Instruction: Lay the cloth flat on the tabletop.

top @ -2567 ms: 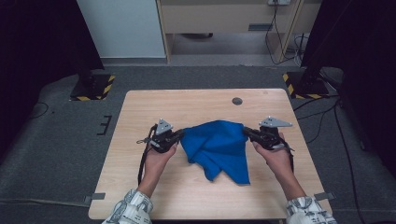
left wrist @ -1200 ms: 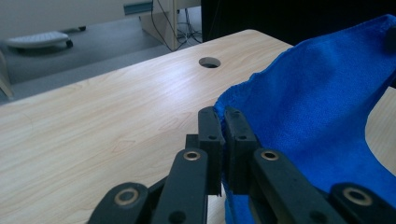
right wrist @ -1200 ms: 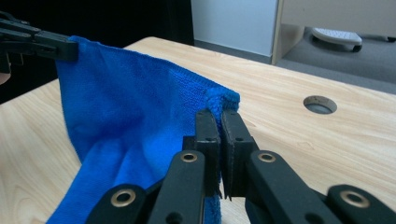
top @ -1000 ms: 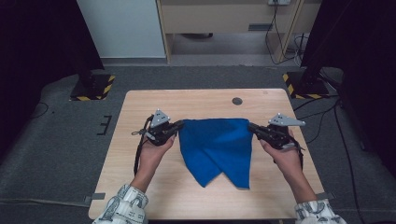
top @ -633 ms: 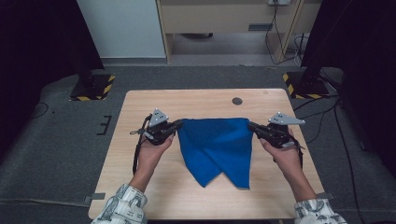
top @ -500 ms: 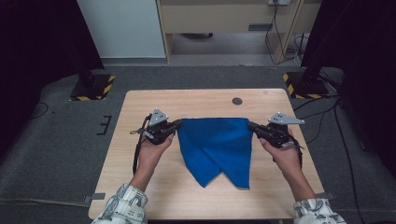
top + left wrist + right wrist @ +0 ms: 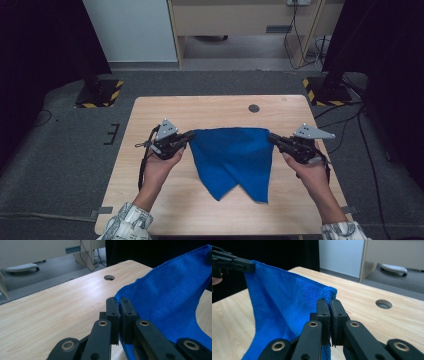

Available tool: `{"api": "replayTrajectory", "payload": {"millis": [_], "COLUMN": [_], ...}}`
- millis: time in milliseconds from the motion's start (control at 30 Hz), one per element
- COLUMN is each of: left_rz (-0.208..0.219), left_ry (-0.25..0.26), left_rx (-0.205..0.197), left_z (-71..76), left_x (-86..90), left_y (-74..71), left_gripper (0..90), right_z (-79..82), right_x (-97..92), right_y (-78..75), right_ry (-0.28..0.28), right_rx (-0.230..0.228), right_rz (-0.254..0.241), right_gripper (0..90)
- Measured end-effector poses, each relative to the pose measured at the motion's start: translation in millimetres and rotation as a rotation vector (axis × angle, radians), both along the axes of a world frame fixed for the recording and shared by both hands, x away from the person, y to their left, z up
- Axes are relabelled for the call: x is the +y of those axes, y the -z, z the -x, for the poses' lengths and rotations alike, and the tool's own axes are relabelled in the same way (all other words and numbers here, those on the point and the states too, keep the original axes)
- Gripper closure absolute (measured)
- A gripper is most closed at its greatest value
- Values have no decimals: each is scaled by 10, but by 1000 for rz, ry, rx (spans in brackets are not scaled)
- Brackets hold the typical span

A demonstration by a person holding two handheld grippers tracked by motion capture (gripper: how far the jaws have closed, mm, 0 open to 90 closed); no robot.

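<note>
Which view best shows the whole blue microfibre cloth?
The high view: the blue microfibre cloth appears entire, top edge stretched, lower points resting on the table. The left gripper view and right gripper view each show one pinched corner and part of the hanging cloth.

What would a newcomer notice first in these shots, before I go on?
The blue cloth, stretched taut between the two grippers above the middle of the wooden table, its lower part hanging to two points near the person. The left gripper and right gripper each pinch a top corner. A dark round hole sits near the table's far edge.
</note>
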State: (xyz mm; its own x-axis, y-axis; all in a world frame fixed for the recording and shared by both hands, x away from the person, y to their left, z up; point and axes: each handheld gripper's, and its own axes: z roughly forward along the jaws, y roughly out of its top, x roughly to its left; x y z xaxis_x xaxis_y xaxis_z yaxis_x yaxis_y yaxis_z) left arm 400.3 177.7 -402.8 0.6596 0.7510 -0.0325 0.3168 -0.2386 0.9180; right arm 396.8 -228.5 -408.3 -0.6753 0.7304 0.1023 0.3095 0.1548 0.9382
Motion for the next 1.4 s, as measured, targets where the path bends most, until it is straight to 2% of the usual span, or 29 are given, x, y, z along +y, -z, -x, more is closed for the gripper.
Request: {"api": "replayTrajectory", "payload": {"millis": [67,100,133,167,267,300,333,367,467,500,533,600,700,733,767,800,833,933,967,1000,1033,1100,1133,1167,1200,1233,1333,1400], "left_rz": [10,10,22,22,35,36,38,38,52,52,47,35,10,-14,-14,-16,-16,-30,-35,-48,-48,-64,-58,-58,-62,-67,-64,-77], "left_ry": [7,7,9,9,18,22,29,29,48,48,57,59,64,60,60,58,58,42,37,29,29,17,12,7,2,-2,-22,-32], "left_rx": [-13,-13,-26,-26,-52,-56,-77,-77,-91,-91,-88,-76,-36,-13,-13,17,17,52,60,77,77,82,91,98,101,106,126,138], "left_z": [108,108,202,202,359,416,533,533,677,677,672,628,442,290,290,144,144,-43,-95,-178,-178,-244,-276,-305,-331,-355,-424,-469], "left_x": [33,33,60,60,89,99,123,123,189,189,204,192,137,89,89,55,55,-2,-24,-70,-70,-105,-116,-124,-131,-136,-131,-125], "left_y": [-81,-81,-162,-162,-317,-375,-495,-495,-723,-723,-794,-796,-701,-587,-587,-458,-458,-284,-232,-137,-137,-52,-10,29,63,96,195,266], "left_gripper": [869,869,869,869,869,869,869,869,869,869,868,868,869,868,868,868,868,868,868,868,868,867,868,868,868,868,868,868], "right_z": [125,175,224,224,436,436,561,561,772,772,830,837,741,598,598,473,473,172,172,34,34,-97,-187,-187,-278,-278,-398,-490], "right_x": [-12,-17,-24,-24,-37,-37,-46,-46,-91,-91,-112,-113,-78,-37,-37,-11,-11,23,23,43,43,71,99,99,138,138,194,234], "right_y": [-72,-102,-134,-134,-292,-292,-398,-398,-611,-611,-700,-731,-727,-640,-640,-537,-537,-260,-260,-134,-134,-13,60,60,124,124,201,263], "right_ry": [-12,-18,-25,-25,-48,-48,-62,-62,-79,-79,-89,-87,-77,-67,-67,-58,-58,-35,-35,-23,-23,-14,-11,-11,-10,-10,-13,-2], "right_rx": [-19,-28,-40,-40,-77,-77,-100,-100,-139,-139,-147,-154,-137,-107,-107,-81,-81,-16,-16,12,12,40,60,60,73,73,91,107], "right_rz": [-14,-21,-22,-22,-40,-40,-49,-49,-66,-66,-85,-84,-56,-29,-29,-8,-8,34,34,48,48,66,70,70,81,81,103,123], "right_gripper": [875,875,875,875,875,875,875,875,874,874,874,874,873,874,874,873,873,873,873,873,873,873,873,873,873,873,872,872]}}
